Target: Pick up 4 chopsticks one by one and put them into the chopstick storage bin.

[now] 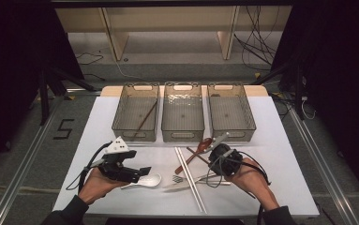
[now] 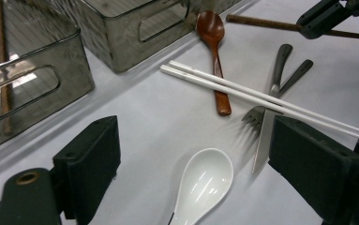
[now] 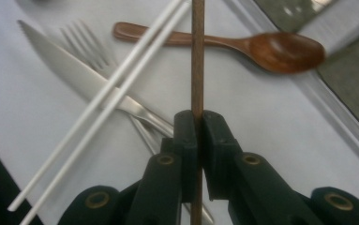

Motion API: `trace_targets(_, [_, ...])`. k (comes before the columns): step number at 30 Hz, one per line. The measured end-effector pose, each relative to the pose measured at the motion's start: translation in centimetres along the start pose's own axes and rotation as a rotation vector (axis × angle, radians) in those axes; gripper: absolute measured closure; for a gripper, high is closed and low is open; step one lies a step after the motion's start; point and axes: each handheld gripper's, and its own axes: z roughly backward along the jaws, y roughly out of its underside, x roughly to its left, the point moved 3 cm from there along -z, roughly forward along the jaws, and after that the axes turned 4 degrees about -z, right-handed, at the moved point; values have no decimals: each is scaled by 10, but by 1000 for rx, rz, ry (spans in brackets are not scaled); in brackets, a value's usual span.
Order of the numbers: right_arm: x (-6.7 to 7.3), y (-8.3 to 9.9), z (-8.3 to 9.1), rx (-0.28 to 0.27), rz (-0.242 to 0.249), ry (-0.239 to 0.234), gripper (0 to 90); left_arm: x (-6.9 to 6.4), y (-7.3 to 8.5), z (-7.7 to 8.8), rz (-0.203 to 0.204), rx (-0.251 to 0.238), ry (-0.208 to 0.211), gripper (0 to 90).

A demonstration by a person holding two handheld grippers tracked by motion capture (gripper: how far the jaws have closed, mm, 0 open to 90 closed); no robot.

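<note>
My right gripper (image 3: 198, 119) is shut on a brown wooden chopstick (image 3: 197, 56), which runs straight out between its pads above the table. From above, that gripper (image 1: 213, 161) sits right of centre with the chopstick (image 1: 196, 153) pointing left. Under it lie a wooden spoon (image 3: 280, 49), a pair of white chopsticks (image 3: 116, 89), a fork (image 3: 86, 44) and a knife (image 3: 69, 70). My left gripper (image 2: 193, 126) is open wide, low over a white ceramic spoon (image 2: 205, 180); its jaws stand either side without touching. In the high view it (image 1: 139, 173) is at front left.
Three clear plastic bins (image 1: 183, 86) stand in a row at the back of the white table (image 1: 271, 154). The left bin (image 1: 121, 112) holds another brown chopstick (image 1: 145, 119). The cutlery lies crossed in a loose pile near the front centre.
</note>
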Motion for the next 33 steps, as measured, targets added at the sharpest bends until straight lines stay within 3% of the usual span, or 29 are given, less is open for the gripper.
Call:
trace_targets(13, [33,-12,0,-16,150,-62,857,-8,-12,-21,-122,76,33,165])
trace_targets(20, [48,-15,0,-16,230,-78,857,-19,-17,-33,-194,119,86,176])
trace_targets(22, [52,-16,0,-13,252,-83,857,-24,-18,-34,-243,128,100,191])
trace_targets(27, [61,-18,-2,-14,297,-100,857,-32,-18,-38,-310,154,142,244])
trace_targets(29, [63,-18,-2,-8,319,-102,857,-35,-17,-40,-341,171,140,272])
trace_targets(33, [68,-19,-3,-2,337,-111,857,-38,-17,-43,-373,194,155,325])
